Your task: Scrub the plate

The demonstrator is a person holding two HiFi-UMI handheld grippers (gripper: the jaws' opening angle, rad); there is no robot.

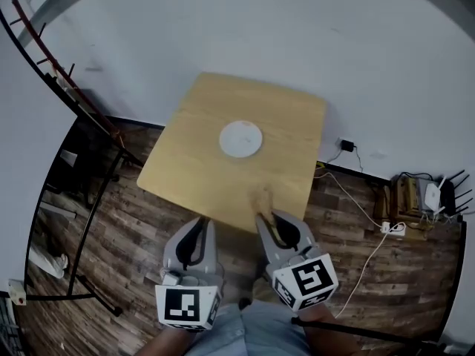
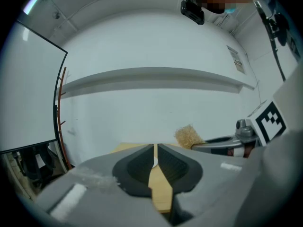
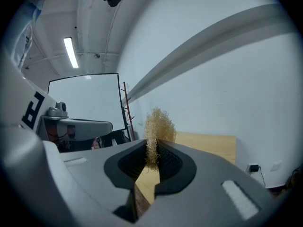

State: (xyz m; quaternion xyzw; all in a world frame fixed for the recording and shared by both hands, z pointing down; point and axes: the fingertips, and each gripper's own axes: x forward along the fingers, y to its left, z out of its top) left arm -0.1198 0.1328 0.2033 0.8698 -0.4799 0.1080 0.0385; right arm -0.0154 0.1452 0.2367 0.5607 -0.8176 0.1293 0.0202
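A square wooden tabletop (image 1: 185, 162) fills the frame's centre. At lower centre, the left tool (image 1: 196, 222) is clenched on nothing, with the right tool (image 1: 265, 217) beside it. The white plate (image 1: 240, 139) lies mid-tabletop, well apart from both. A tan fibrous scrubber (image 1: 261, 197) sits pinched in the right tool.

HEAD VIEW: the scrubber (image 1: 261, 197), just ahead of the right claw (image 1: 264, 219), is a blurred tan smear with no clear outline. Boxes and cables (image 1: 415, 197) on the floor far off that claw's right side are too small to identify.

LEFT GRIPPER VIEW: the plate (image 2: 155, 161) shows only as a white sliver through the thin slit of the left claw (image 2: 155, 148), whose body hides most of the bench (image 2: 160, 188).

RIGHT GRIPPER VIEW: the scrubber's lower part is buried between the clamped jaws.
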